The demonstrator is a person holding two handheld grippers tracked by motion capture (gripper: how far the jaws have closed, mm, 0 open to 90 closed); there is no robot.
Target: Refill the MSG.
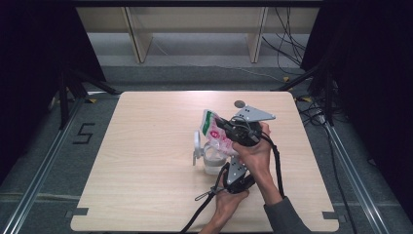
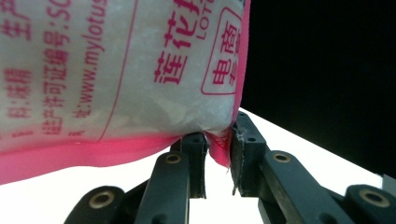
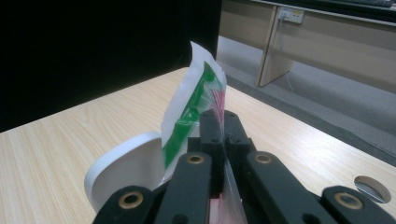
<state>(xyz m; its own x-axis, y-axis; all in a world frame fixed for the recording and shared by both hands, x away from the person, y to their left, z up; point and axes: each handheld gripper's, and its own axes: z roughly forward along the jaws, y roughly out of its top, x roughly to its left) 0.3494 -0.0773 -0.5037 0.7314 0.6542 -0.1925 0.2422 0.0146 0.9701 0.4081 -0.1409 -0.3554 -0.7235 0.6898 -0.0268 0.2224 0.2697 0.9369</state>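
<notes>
The plastic pouch (image 1: 214,130), white with pink print and a green stripe, sits a little toward three o'clock of the middle of the desk (image 1: 146,161), lifted above a clear jug (image 1: 210,158) with a white lid and handle. The right gripper (image 1: 221,123) comes in from the pouch's three o'clock side, and its jaws are clenched on the pouch's top edge; in the right gripper view the thin film is pressed flat between the two black jaws, the green stripe rising just above them. The left gripper (image 1: 233,168) lies at the pouch's five o'clock, just beside the jug, and its jaws are grasping the pouch's lower pink corner; in the left gripper view that corner is pinched between the jaws while the body of the pouch hangs above them with its pink lettering. The jug's white lid (image 3: 123,170) shows in the right gripper view just at nine o'clock of the pouch. A round hole (image 1: 239,104) in the desk lies at twelve o'clock of the right gripper, near the far edge. A grey sleeve (image 1: 285,217) covers the person's right forearm at the near edge.
</notes>
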